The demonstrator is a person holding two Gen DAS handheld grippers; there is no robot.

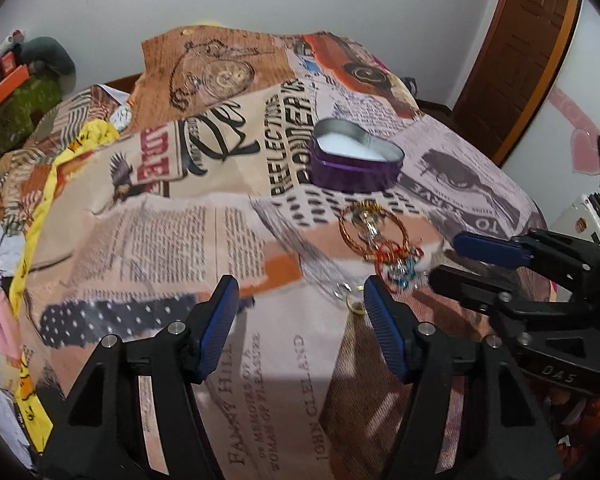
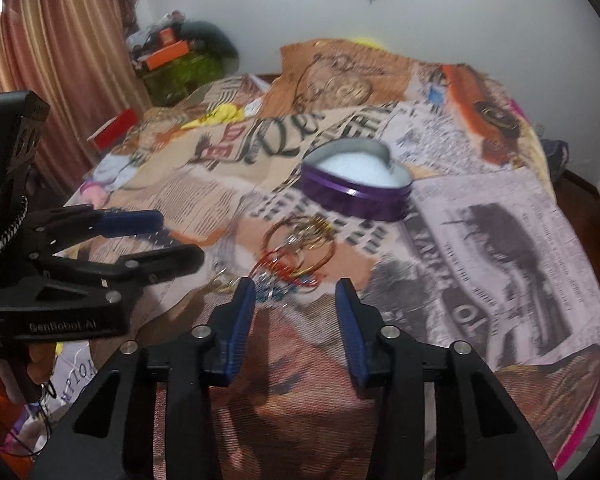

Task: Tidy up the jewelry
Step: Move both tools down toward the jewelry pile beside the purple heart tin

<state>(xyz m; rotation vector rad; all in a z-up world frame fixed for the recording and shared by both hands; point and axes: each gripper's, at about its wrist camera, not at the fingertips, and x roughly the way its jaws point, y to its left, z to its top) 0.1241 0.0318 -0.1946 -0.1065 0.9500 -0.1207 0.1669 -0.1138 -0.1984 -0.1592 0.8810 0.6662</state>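
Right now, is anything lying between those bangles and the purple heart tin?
Nothing visible: only bare printed cloth separates the bangles from the open tin. Both tongs hover on the near side, clear of that path.

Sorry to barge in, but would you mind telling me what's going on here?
A person holds a tool in each hand over a printed bedspread, sorting jewelry. The left tool and right tool are both open and empty, close to a heap of bangles. The purple heart tin sits open beyond.
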